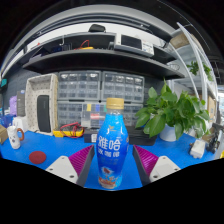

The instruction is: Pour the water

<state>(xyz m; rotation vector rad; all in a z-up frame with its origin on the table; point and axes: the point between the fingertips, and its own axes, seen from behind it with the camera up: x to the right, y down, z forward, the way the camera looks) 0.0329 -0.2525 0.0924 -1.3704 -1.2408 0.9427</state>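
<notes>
Tongs (111,168) sitting open, w/ bottle (111,145) standing upright btwn the pink pads (68,165), small gap each side, resting on blue surface (45,150). Red lid (38,157) lying to the left, white mug (15,137) beyond it. Potted plant (175,110) standing to the right.

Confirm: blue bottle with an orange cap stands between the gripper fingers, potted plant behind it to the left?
Not quite. The gripper view shows the bottle between the gripper fingers with its orange cap, but the potted plant stands behind it to the right, not the left.
</notes>
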